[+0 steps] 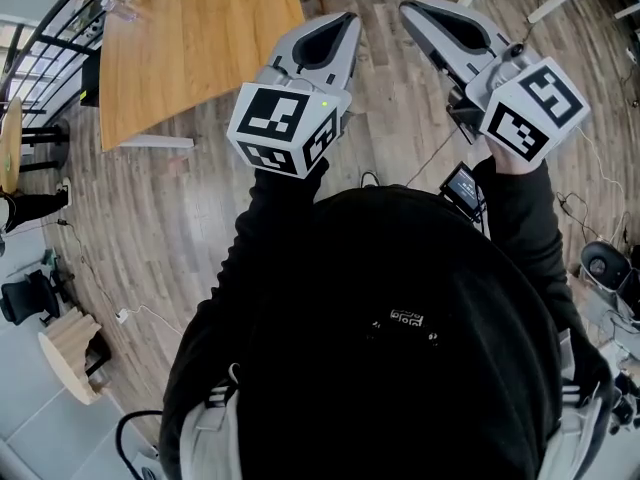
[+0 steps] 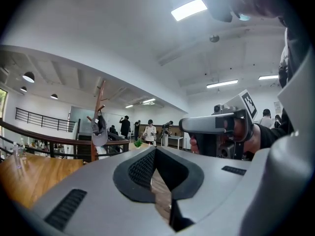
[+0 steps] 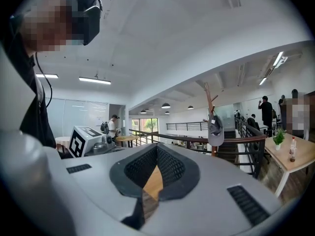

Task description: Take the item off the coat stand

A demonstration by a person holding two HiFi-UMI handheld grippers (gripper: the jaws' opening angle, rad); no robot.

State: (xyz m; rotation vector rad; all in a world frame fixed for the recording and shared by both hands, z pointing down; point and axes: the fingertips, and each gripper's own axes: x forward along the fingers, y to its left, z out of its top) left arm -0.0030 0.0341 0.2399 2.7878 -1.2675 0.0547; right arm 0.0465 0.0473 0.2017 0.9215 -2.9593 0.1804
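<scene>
A wooden coat stand (image 2: 100, 113) rises far ahead by a railing, left of centre in the left gripper view. A grey cap (image 2: 99, 135) hangs from one of its pegs. The right gripper view shows the same coat stand (image 3: 210, 109) and cap (image 3: 215, 132) right of centre, also far off. My left gripper (image 1: 346, 18) (image 2: 155, 150) is held out level in front of the person's chest, shut with nothing in it. Beside it my right gripper (image 1: 408, 9) (image 3: 157, 146) is likewise shut and holds nothing. The head view does not show the stand.
A large wooden table (image 1: 190, 38) stands ahead to the left on the plank floor. A dark railing (image 2: 49, 140) runs beside the stand. Another wooden table (image 3: 295, 160) with a bottle and a small plant is at the right. Several people stand in the background.
</scene>
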